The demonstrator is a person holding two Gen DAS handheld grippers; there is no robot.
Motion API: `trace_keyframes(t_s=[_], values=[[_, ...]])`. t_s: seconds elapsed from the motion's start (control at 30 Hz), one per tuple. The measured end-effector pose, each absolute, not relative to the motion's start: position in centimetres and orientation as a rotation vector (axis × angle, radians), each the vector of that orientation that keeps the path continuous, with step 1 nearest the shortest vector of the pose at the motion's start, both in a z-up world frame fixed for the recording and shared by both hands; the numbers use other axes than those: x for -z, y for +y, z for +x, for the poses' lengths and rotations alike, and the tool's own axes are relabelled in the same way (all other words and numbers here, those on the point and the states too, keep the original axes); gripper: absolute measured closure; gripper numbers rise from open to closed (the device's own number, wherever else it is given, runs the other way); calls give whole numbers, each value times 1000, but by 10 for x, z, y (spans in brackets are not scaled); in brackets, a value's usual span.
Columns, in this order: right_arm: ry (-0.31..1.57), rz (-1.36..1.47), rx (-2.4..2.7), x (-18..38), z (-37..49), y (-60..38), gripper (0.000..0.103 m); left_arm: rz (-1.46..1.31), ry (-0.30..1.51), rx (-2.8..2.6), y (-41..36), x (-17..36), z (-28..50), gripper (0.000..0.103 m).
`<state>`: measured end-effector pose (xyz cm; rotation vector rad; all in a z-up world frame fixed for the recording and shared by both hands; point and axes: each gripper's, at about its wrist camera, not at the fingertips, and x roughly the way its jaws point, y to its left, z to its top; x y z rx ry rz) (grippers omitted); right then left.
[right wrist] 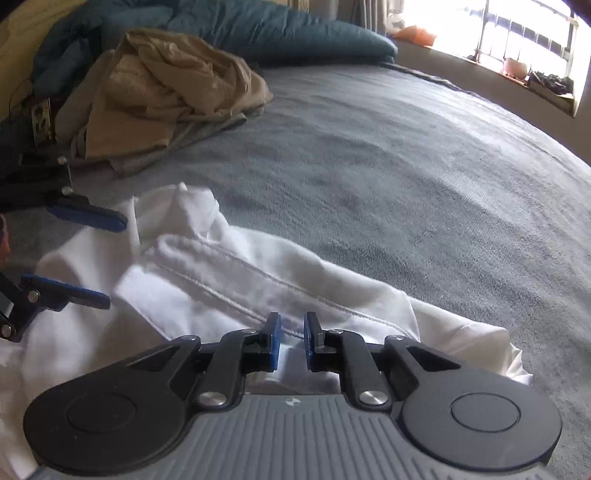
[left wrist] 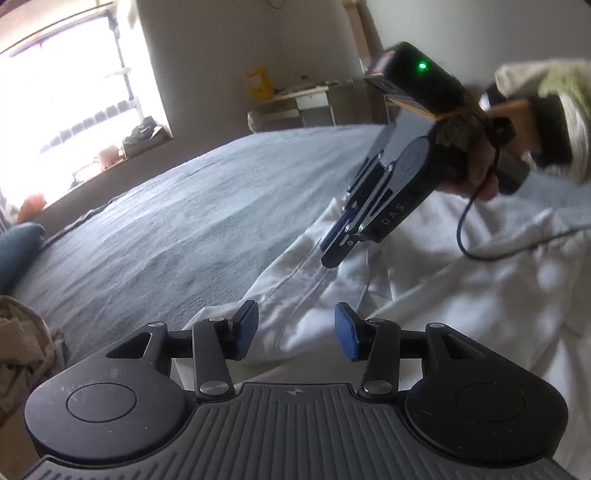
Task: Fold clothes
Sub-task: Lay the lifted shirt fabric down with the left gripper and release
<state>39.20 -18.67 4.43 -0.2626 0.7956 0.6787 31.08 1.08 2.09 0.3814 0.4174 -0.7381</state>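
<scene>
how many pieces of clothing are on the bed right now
2 clear ones: a white garment spread under both grippers, and a tan garment crumpled near the teal pillow. Grey fabric under the tan one may be a third; more could be hidden.

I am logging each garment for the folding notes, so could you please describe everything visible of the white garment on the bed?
The white garment is a woven, cotton-like piece lying crumpled and unfolded on the grey-blue bedspread. A long double-stitched seam or band runs across it, and one end bunches up into a raised peak. Its folds are loose and uneven. The right gripper, jaws narrowly apart, sits at the seam; whether it grips cloth is unclear. The left gripper is open just above the fabric, and a black cable trails over it.
</scene>
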Motion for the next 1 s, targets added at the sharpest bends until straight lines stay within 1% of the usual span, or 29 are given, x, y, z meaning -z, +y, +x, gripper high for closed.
trace_keyframes(t_s=[0.07,0.17,0.33,0.4,0.6,0.73,0.87,1.0], values=[[772,-227,-657,-58,391,-197,89,377,444,717,4,-16,319,56],[814,-218,-626,-58,399,-203,89,417,500,668,-12,-1,332,55],[929,-309,-554,-20,416,-189,89,484,586,573,-33,27,356,55],[930,-319,-532,-15,422,-186,89,461,592,546,-31,32,364,55],[915,-342,-484,-9,444,-176,90,420,593,495,-27,34,386,52],[903,-313,-465,-5,457,-175,90,394,600,473,-27,38,397,46],[872,-268,-465,-20,451,-186,90,368,601,465,-22,28,391,46],[831,-228,-493,-41,437,-201,89,321,559,508,-11,7,372,46]])
